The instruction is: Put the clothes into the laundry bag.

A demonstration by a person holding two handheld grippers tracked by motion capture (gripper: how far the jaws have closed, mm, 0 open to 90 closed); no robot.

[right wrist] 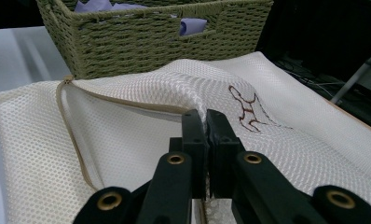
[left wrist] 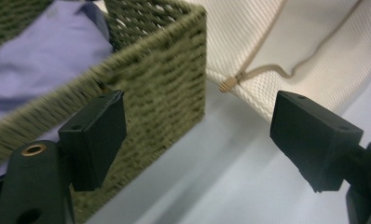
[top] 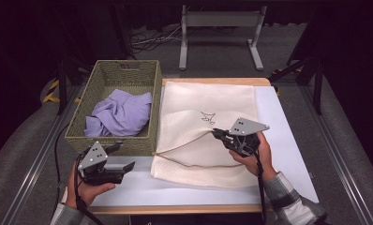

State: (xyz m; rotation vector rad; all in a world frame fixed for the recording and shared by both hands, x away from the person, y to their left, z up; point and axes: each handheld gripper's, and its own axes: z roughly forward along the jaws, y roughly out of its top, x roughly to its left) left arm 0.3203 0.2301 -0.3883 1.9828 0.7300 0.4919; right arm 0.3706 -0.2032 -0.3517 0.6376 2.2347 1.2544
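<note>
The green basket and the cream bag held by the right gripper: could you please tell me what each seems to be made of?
The green basket looks woven from twisted cord, perhaps paper rope or seagrass, matte; the ropy strands show in its walls. The cream bag looks like synthetic mesh fabric, soft and slightly glossy, given its fine grid of holes and tan cord trim. The right gripper pinches a fold of it.

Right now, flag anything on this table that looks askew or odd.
Little stands out. The purple garment lies crumpled in the woven basket. The mesh bag's upper layer is lifted at its opening, pinched by the right gripper. The left gripper is open, holding nothing.
</note>
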